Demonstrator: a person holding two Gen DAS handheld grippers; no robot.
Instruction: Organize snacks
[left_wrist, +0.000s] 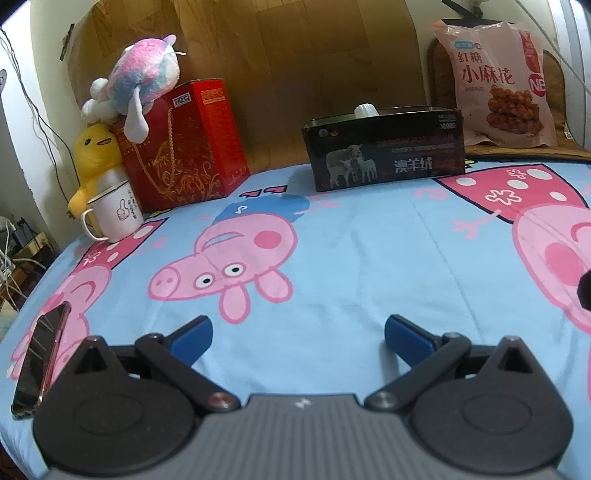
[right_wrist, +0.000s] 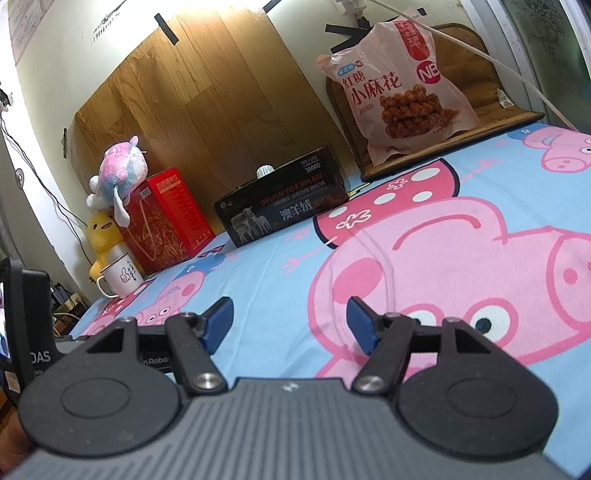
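A pink snack bag with fried twists printed on it leans upright at the back right; it also shows in the right wrist view. A black open-topped box with sheep on its side stands at the back middle, with a white cap showing above its rim. My left gripper is open and empty, low over the blue cartoon-pig sheet. My right gripper is open and empty, low over the same sheet. Both are far from the bag and box.
A red gift box at the back left carries a pink-blue plush. A yellow duck plush and a white mug stand beside it. A phone lies at the near left. A wooden board leans behind.
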